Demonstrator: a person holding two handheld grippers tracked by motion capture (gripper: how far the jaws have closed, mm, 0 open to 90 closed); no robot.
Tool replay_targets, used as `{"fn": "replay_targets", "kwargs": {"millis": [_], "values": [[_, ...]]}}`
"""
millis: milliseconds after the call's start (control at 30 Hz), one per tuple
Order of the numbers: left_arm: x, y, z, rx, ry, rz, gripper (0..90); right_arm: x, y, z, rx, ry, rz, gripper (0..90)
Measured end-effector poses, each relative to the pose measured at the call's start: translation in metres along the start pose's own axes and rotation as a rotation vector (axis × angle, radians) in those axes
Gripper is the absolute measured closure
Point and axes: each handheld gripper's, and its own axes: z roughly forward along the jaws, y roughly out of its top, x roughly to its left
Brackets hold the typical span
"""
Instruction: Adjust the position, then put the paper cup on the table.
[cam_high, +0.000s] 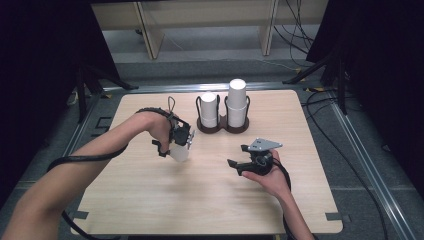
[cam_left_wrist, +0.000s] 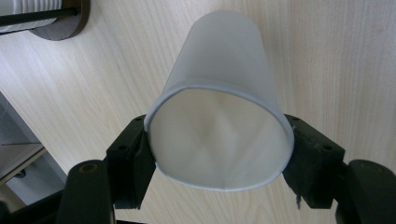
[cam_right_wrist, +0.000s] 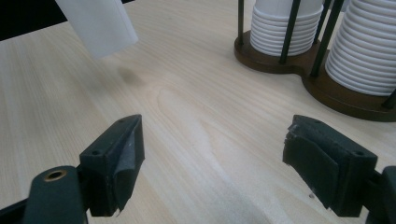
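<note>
The left hand-held gripper (cam_left_wrist: 219, 154) pinches a white paper cup (cam_left_wrist: 219, 116) at its rim, just above the bench (cam_high: 150, 200). The right hand-held gripper (cam_right_wrist: 212, 163) stands spread and empty. Lower the cup level; avoid crushing the rim.

Pale wood-grain table (cam_high: 150, 200), smooth, faintly sheened; white paper cup (cam_left_wrist: 224, 116), matt, thin rolled rim; stacked paper cups (cam_right_wrist: 369, 46) beside it, ribbed at the rims; dark glossy wooden cup holder (cam_right_wrist: 336, 98) with thin black rods; matt black plastic gripper pads (cam_right_wrist: 119, 163), scuffed.
</note>
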Motion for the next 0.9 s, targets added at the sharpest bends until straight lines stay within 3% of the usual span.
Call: {"fn": "replay_targets", "kwargs": {"millis": [433, 567, 600, 700, 733, 800, 900], "values": [[0.0006, -0.0004, 0.0023, 0.007, -0.008, 0.004, 32.0, 0.0005, -0.0009, -0.0021, 0.013, 0.009, 0.029, 19.6], [0.0023, -0.0014, 0.0012, 0.012, -0.007, -0.004, 32.0, -0.0005, -0.0017, -0.0014, -0.001, -0.003, -0.003, 19.6], [0.0023, -0.0015, 0.0012, 0.013, -0.008, -0.003, 32.0, 0.0005, -0.0019, -0.0015, 0.004, 0.005, 0.013, 19.6], [0.0021, -0.0014, 0.0023, 0.017, -0.011, 0.001, 32.0, 0.0, -0.002, -0.0003, -0.017, 0.015, 0.004, 19.6], [0.0016, -0.0011, 0.0028, 0.02, -0.007, 0.004, 32.0, 0.002, -0.0017, -0.002, -0.002, 0.015, 0.036, 19.6], [0.0014, 0.0, 0.0037, 0.026, -0.017, 0.008, 32.0, 0.0008, -0.0002, -0.0045, -0.003, -0.006, 0.002, 19.6], [0.0014, 0.0018, 0.0034, 0.028, -0.014, 0.009, 32.0, 0.0013, -0.0002, -0.005, 0.001, 0.002, 0.023, 19.6]]}}
